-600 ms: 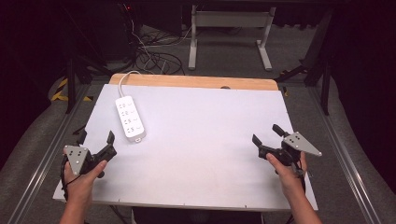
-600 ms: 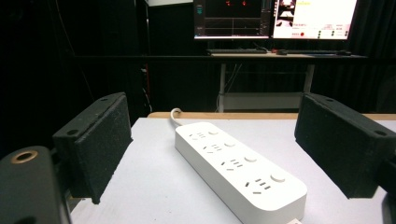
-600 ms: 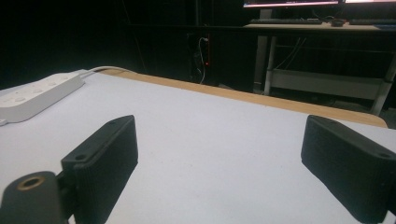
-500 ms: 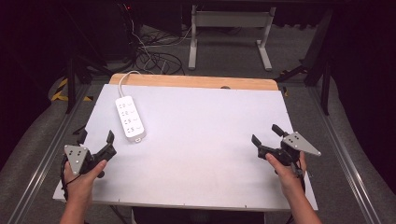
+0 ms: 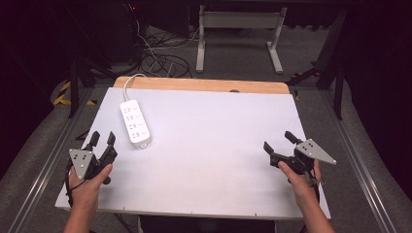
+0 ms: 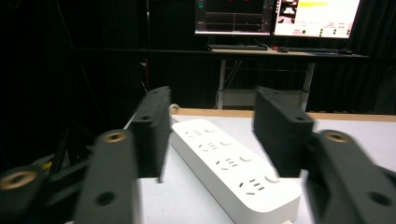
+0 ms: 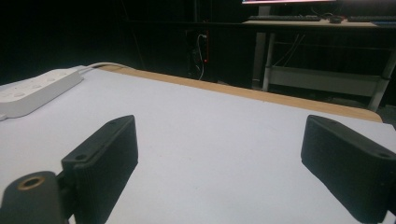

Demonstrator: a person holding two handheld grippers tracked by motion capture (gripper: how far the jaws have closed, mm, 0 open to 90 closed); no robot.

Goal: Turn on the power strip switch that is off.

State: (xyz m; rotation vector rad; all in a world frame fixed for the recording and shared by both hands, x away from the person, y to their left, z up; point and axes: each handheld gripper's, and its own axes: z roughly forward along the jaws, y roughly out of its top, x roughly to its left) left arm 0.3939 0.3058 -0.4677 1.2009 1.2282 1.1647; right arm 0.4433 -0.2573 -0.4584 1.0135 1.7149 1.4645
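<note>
Overhead, a white power strip [image 5: 134, 123] lies flat on the pale table [image 5: 214, 145], at about ten o'clock from the table's middle, its long axis running from eleven o'clock down to five o'clock. Its white cord [image 5: 127, 85] leaves the far end and curls off toward the wooden back edge. The left gripper [image 5: 103, 144] sits at about eight o'clock on the table, near the front left corner, held in the person's left hand [image 5: 86, 180]; its jaws point toward twelve o'clock with a moderate gap and nothing between them, and the near end of the strip lies just beyond them at one o'clock, apart from the pads. In the left gripper view the power strip [image 6: 236, 169] shows framed between the two black jaws, well ahead of them. The right gripper [image 5: 281, 141] rests at four o'clock, gripped by the right hand [image 5: 297, 177], jaws spread wide over bare table and holding nothing, well apart from the strip.
</note>
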